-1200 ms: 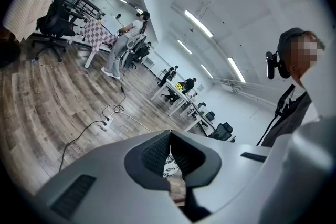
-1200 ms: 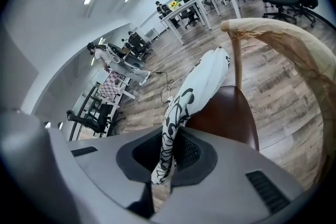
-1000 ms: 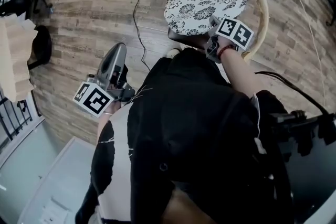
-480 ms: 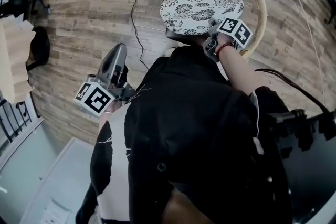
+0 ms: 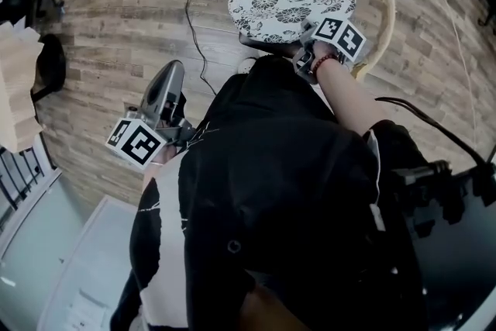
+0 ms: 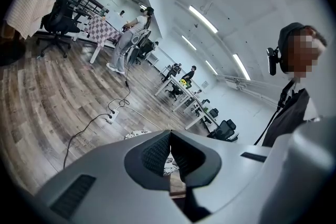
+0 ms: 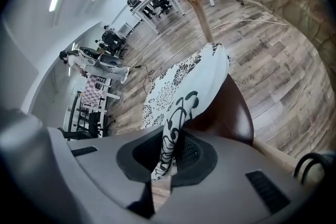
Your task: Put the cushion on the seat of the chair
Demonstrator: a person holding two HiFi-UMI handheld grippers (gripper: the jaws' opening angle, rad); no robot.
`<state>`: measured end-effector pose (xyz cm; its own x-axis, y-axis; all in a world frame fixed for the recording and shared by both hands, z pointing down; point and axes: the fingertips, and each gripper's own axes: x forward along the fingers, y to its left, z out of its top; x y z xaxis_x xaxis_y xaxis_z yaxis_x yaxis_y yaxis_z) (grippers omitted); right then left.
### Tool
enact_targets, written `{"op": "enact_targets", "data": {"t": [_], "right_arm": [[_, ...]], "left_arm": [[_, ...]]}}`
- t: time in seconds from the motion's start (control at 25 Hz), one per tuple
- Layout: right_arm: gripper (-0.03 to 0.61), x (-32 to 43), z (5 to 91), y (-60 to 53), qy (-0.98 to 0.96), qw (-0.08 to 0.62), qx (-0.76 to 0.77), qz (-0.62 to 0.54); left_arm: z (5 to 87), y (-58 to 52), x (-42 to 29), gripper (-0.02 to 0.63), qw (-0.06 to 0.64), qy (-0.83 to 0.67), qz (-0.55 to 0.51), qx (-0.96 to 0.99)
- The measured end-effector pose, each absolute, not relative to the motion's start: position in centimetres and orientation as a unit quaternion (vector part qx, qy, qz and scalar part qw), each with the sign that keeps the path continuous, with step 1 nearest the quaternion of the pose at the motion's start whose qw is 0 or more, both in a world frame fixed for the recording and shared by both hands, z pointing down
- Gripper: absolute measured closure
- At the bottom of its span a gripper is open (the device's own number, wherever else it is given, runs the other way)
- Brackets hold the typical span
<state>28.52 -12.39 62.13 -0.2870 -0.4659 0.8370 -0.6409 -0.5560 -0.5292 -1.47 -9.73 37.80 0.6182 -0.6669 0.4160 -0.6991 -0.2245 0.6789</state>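
Cushion (image 7: 184, 86) has sunk toward chair (image 7: 231, 113), edge clamped in right hand-held gripper (image 7: 173, 153).

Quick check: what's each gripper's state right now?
The left gripper is closed and empty.
The right gripper is closed on the edge of the cushion.

A wood-plank floor (image 5: 101, 19) runs beneath both your grippers. Out ahead of your left gripper (image 5: 172, 74), a white power strip (image 6: 111, 116) lies on the planks, its black cable (image 5: 187, 8) trailing back past that tool. Just beyond the tip of your right gripper (image 7: 172, 149), the wooden chair (image 5: 385, 8) stands on the same floor. Its brown seat (image 7: 231, 113) sits under the patterned cushion (image 7: 184, 86), whose near edge is raised off the seat and pinched in that gripper's jaws.
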Motion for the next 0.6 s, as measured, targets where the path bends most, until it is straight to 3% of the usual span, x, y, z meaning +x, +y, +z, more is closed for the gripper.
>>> {"op": "enact_targets", "data": {"t": [0.6], "right_arm": [[0.551, 28.5, 64.8, -10.9, -0.456, 0.119, 0.596, 0.650]], "left_arm": [[39.6, -8.5, -1.4, 0.600, 0.460, -0.435, 0.041, 0.773]]}}
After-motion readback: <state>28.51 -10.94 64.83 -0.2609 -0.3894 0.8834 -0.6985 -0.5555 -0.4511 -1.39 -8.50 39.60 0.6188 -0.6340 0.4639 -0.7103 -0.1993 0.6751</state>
